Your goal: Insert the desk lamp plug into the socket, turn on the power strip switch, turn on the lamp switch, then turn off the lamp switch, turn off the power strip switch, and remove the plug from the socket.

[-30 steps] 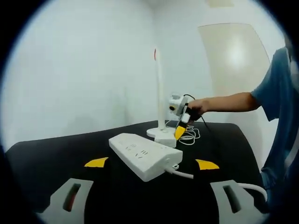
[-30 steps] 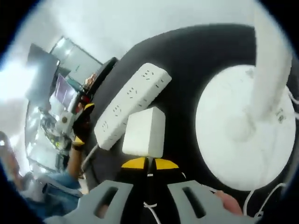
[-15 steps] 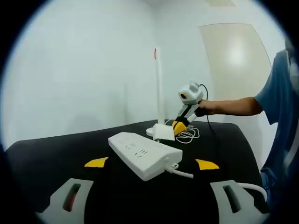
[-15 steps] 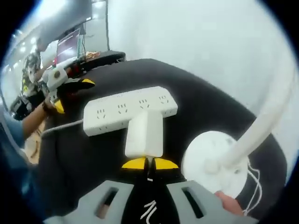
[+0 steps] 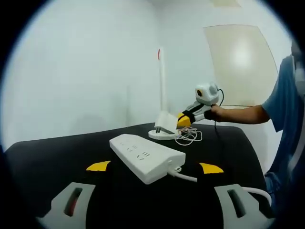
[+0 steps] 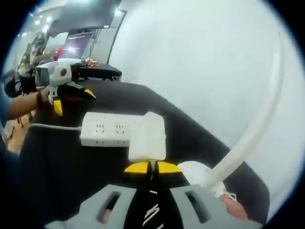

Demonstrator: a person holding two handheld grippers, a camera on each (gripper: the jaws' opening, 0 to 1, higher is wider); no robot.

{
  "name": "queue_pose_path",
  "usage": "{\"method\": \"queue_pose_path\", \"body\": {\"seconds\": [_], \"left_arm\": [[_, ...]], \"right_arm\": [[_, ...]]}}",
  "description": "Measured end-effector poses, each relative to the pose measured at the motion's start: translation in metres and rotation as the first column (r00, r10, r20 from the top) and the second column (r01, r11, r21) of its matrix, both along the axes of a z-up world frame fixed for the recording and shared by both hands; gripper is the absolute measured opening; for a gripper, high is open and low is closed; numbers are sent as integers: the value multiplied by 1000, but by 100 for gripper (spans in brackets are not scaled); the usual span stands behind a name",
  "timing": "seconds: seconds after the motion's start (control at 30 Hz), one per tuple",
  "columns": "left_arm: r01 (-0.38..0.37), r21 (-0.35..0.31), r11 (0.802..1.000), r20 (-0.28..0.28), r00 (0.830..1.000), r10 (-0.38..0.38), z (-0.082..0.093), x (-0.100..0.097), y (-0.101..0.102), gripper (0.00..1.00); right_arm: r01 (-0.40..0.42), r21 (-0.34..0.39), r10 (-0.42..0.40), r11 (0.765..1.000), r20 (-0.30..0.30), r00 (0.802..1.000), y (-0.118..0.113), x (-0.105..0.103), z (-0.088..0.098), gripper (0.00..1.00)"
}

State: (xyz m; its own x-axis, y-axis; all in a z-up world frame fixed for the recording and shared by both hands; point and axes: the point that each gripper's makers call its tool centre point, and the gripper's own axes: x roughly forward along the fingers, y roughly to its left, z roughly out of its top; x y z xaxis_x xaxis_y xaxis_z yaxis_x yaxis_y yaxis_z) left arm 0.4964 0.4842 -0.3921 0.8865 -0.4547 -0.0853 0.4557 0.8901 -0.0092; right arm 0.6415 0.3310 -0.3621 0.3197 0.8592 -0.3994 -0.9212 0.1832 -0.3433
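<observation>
The white power strip [image 5: 147,155] lies on the black table [image 5: 57,157], just ahead of my left gripper [image 5: 155,167], which stands open and holds nothing. Behind the strip is the white desk lamp, with its round base [image 5: 164,135] and its thin upright stem [image 5: 162,86]. My right gripper [image 5: 183,119] hovers above that base, shut on the lamp's white plug block [image 5: 166,121]. In the right gripper view the plug block [image 6: 147,138] stands up from my right gripper [image 6: 152,167], in front of the power strip [image 6: 107,134]. The lamp stem [image 6: 252,124] curves up on the right.
A loose white cord coil [image 5: 188,138] lies by the lamp base. The strip's own cable [image 5: 186,177] runs off to the right. A person's arm [image 5: 243,114] reaches in from the right. Desks and a screen [image 6: 76,47] stand far behind my left gripper [image 6: 66,88].
My right gripper has lifted the plug block up and away from the lamp base and levelled out. The left gripper and the power strip have stayed put.
</observation>
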Motion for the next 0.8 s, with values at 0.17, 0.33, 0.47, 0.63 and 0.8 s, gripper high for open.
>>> {"method": "queue_pose_path", "body": {"seconds": [0.17, 0.33, 0.47, 0.63, 0.8], "left_arm": [[1, 0, 1000, -2, 1000, -1, -1, 0, -1, 69], [1, -3, 1000, -3, 1000, -1, -1, 0, -1, 69], [2, -1, 1000, -4, 1000, -2, -2, 0, -1, 69], [3, -4, 1000, -2, 1000, -3, -1, 0, -1, 69], [6, -2, 1000, -3, 1000, -6, -1, 0, -2, 69]], "right_arm": [[-29, 39, 27, 999, 51, 998, 6, -11, 15, 6], [-61, 60, 57, 996, 75, 996, 15, -23, 27, 6], [-93, 42, 88, 995, 110, 990, 23, -35, 27, 6], [-117, 11, 115, 993, 137, 984, 29, -44, 21, 6], [-129, -11, 129, 992, 148, 981, 35, -51, 15, 6]]}}
